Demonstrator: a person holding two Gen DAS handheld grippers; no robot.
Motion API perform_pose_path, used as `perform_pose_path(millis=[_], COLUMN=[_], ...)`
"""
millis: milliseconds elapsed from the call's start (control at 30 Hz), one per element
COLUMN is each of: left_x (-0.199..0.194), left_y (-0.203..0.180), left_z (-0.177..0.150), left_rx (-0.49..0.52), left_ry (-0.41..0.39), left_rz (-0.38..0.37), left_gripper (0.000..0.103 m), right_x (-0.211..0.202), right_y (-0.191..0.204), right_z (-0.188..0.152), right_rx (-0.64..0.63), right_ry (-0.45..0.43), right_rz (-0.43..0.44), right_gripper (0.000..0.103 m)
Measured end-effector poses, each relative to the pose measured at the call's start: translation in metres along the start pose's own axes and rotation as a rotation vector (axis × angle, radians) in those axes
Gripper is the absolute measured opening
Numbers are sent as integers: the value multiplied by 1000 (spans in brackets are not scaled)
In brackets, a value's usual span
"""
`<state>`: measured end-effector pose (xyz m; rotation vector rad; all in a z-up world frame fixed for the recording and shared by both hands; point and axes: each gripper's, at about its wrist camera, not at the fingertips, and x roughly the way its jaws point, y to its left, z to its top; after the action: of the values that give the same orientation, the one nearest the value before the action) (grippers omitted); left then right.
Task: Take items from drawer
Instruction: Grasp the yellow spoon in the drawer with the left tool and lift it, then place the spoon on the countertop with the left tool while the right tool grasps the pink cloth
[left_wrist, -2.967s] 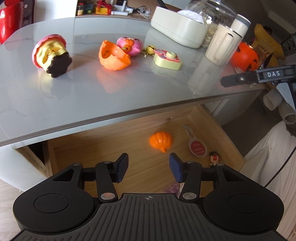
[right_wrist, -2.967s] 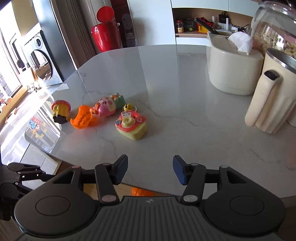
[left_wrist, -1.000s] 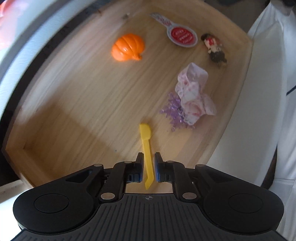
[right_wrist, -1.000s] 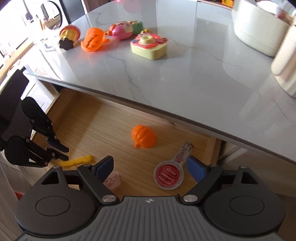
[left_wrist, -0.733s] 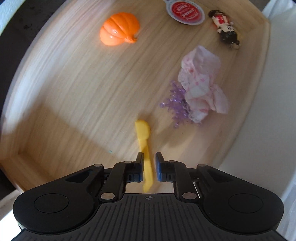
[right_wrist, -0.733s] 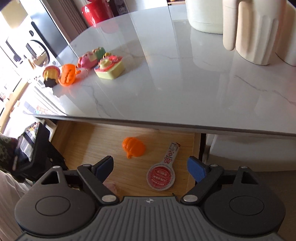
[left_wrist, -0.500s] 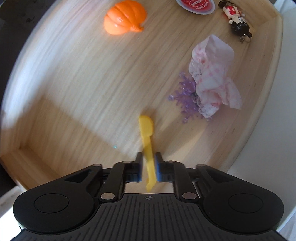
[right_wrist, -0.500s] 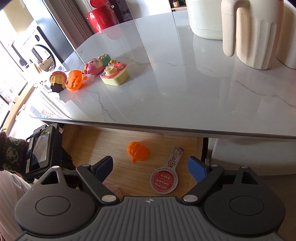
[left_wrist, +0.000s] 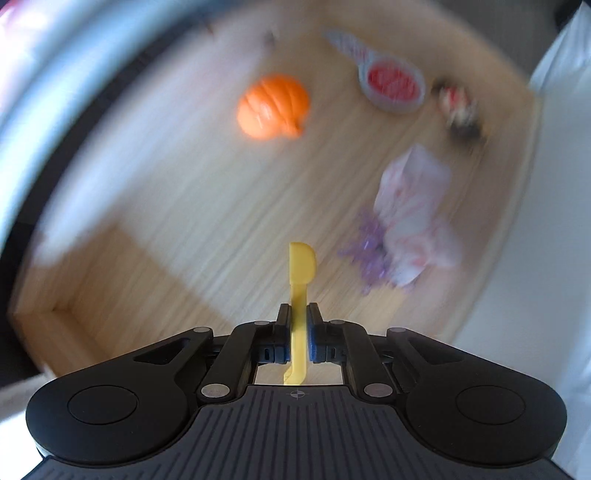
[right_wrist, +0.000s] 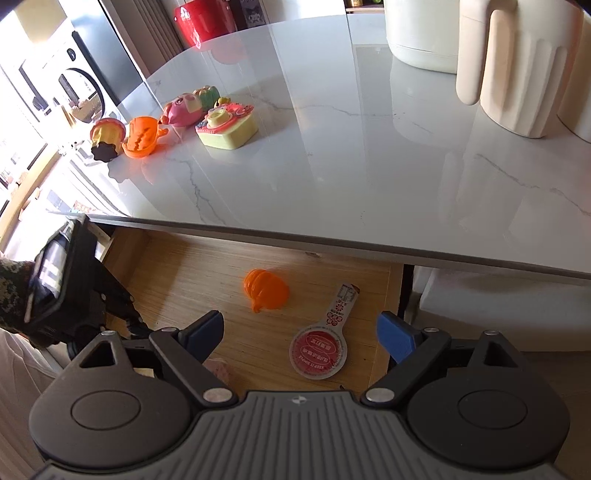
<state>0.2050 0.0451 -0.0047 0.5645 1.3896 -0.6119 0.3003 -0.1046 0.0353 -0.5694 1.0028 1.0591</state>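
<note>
My left gripper (left_wrist: 298, 314) is shut on a yellow plastic spatula (left_wrist: 301, 271), held above the wooden drawer (left_wrist: 147, 206); the left wrist view is motion-blurred. Below it lie an orange pumpkin toy (left_wrist: 273, 106), a red-and-grey round paddle (left_wrist: 391, 79), a small doll figure (left_wrist: 460, 110), a pink-white wrapper (left_wrist: 413, 214) and purple beads (left_wrist: 369, 254). My right gripper (right_wrist: 300, 332) is open over the drawer (right_wrist: 192, 273), nothing between its fingers. In that view the pumpkin (right_wrist: 266, 288) and paddle (right_wrist: 319, 349) lie ahead, and the left gripper's body (right_wrist: 70, 288) is at the left.
On the marble countertop (right_wrist: 369, 147) stand a yellow toy camera (right_wrist: 227, 127), a pink toy (right_wrist: 183, 109), an orange half shell (right_wrist: 142, 136), a cupcake toy (right_wrist: 105, 138) and a cream jug (right_wrist: 517, 62). The countertop edge overhangs the back of the drawer.
The left gripper closed on the yellow spatula and has lifted it off the drawer floor, pulling back so more of the drawer shows. The right gripper has stayed open and nearly still.
</note>
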Motion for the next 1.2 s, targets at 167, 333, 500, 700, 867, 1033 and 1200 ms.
perform_pose_path(millis=[167,333,500,700,867,1033,1200], left_x=[-59,-67,-72,-72,-24,-20,-62], left_y=[3,28,33,33,25,25,33], left_z=[-47,-70,-83,-95,-77,-77,-77], left_rx=[-162,-345,-408,-406,-423,-436,-512], left_ry=[-256,-413,-521,-553,-531,-535,-720], left_rz=[-52,-94,-103,-102,-101,-82,-67], left_gripper=[10,10,10,10,10,10,10], right_x=[20,61,112,164,177,126,28], right_y=[14,51,101,121,115,120,110], right_z=[-2,1,3,-1,-11,-15,-15], right_rx=[-1,38,-20,-3,1,-71,-115], right_ry=[120,320,493,678,720,571,243], right_rz=[15,110,74,-14,-48,7,73], right_gripper=[90,90,89,75,25,18,18])
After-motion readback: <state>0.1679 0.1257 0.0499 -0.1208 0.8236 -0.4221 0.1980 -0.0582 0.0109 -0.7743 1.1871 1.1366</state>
